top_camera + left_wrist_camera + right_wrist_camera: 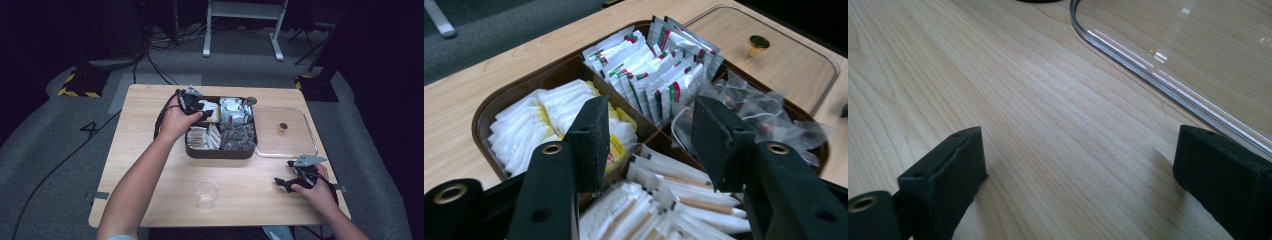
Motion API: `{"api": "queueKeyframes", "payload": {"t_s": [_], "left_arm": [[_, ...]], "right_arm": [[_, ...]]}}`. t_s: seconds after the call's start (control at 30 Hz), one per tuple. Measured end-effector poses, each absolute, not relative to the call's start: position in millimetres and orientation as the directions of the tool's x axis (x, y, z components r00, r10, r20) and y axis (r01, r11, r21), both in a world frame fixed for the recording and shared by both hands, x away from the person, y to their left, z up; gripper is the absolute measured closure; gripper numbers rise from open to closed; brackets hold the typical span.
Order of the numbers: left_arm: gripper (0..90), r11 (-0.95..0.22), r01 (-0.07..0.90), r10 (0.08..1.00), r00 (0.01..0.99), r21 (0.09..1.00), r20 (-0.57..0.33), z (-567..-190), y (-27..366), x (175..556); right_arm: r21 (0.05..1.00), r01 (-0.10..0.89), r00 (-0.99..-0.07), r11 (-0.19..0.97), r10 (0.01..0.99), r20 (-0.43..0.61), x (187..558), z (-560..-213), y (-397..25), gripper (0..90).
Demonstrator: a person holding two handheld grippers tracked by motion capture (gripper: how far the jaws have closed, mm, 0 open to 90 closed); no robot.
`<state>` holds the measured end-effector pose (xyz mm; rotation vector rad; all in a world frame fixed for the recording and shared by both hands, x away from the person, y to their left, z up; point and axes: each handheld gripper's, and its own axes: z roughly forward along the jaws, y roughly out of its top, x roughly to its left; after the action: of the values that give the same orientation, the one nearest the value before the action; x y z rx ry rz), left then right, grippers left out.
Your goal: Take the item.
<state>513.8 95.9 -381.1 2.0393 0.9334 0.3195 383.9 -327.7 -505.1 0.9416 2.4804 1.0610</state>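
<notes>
Left tongs [646, 145] gape above sachet tray [489, 107]; right tongs [1083, 185] wide, empty.

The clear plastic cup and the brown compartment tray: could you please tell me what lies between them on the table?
Nothing: in the high view, bare wooden table separates the clear plastic cup from the brown compartment tray.

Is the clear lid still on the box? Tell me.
No, the clear lid lies flat on the table beside the box, whose packet compartments stand open under the left gripper.
</notes>
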Motion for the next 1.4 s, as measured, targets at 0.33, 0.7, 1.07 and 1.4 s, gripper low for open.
{"api": "queueKeyframes", "payload": {"t_s": [0.33,0.7,1.07,1.4], "left_arm": [[54.5,-0.374,0.515,0.711,0.693,0.772,-0.118,-406.5,84.0,541.3],[56.6,-0.376,0.574,0.752,0.648,0.727,-0.123,-434.4,82.6,564.1],[62.8,-0.373,0.633,0.762,0.627,0.679,-0.166,-451.5,84.8,573.5],[67.1,-0.384,0.652,0.760,0.625,0.654,-0.177,-457.3,84.6,576.2]], "right_arm": [[0.724,0.454,-0.749,0.519,0.662,-0.004,384.2,-505.0,-327.8,6.7],[0.724,0.454,-0.749,0.519,0.662,-0.004,384.2,-505.0,-327.8,6.8],[0.724,0.454,-0.750,0.519,0.661,-0.004,384.1,-505.0,-327.8,6.9],[0.725,0.453,-0.750,0.519,0.661,-0.004,384.2,-505.0,-327.8,6.9]]}}
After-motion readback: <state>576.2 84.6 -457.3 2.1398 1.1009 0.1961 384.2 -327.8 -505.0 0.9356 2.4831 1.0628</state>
